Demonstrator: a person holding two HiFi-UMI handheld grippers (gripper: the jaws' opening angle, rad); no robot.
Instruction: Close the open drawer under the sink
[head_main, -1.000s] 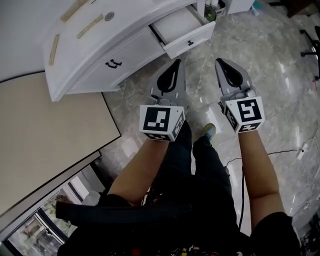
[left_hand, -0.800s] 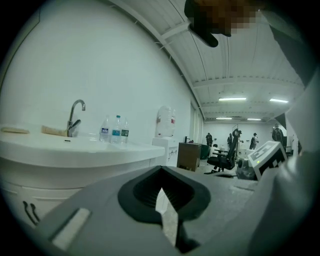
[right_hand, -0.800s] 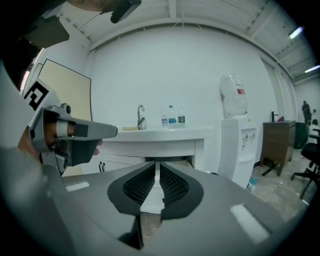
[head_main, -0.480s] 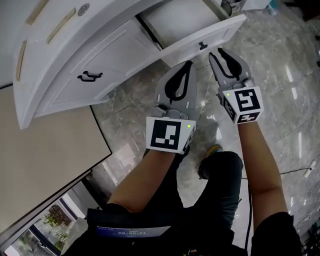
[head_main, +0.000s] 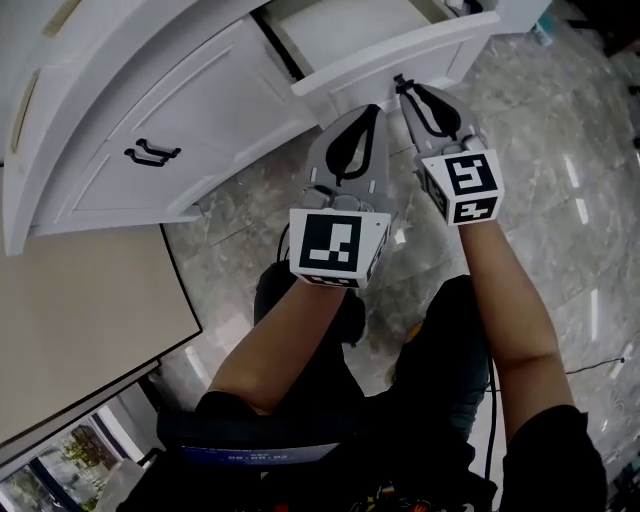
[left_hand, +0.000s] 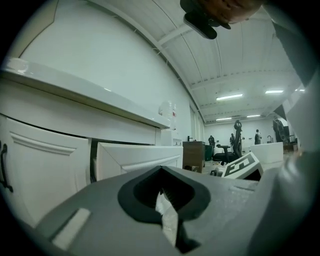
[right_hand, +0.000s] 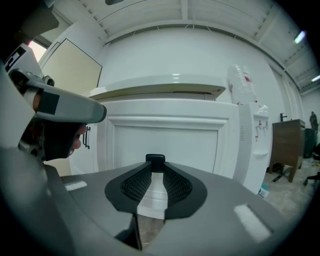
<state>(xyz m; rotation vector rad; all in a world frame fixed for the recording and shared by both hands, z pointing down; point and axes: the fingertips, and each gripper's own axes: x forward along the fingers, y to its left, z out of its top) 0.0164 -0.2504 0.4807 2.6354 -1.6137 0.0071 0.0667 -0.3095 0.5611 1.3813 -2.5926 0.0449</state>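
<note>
The white drawer (head_main: 398, 52) stands pulled out from the white sink cabinet (head_main: 190, 110) at the top of the head view. Its panelled front (right_hand: 165, 137) fills the middle of the right gripper view. My right gripper (head_main: 401, 86) is shut, and its tips sit at the small black knob (right_hand: 155, 159) on the drawer front. My left gripper (head_main: 373, 109) is shut too, just left of the right one and slightly short of the drawer front (left_hand: 135, 157). Nothing is held between either pair of jaws.
Left of the drawer, a cabinet door carries dark handles (head_main: 150, 153). A beige board (head_main: 70, 320) lies at the left. Grey marble floor (head_main: 570, 190) spreads to the right. A water dispenser (right_hand: 248, 130) stands beside the cabinet. The person's legs are below the grippers.
Both grippers have moved forward toward the drawer. The right gripper's tips have gone from short of the drawer front to its black knob. The cabinet looks nearer.
</note>
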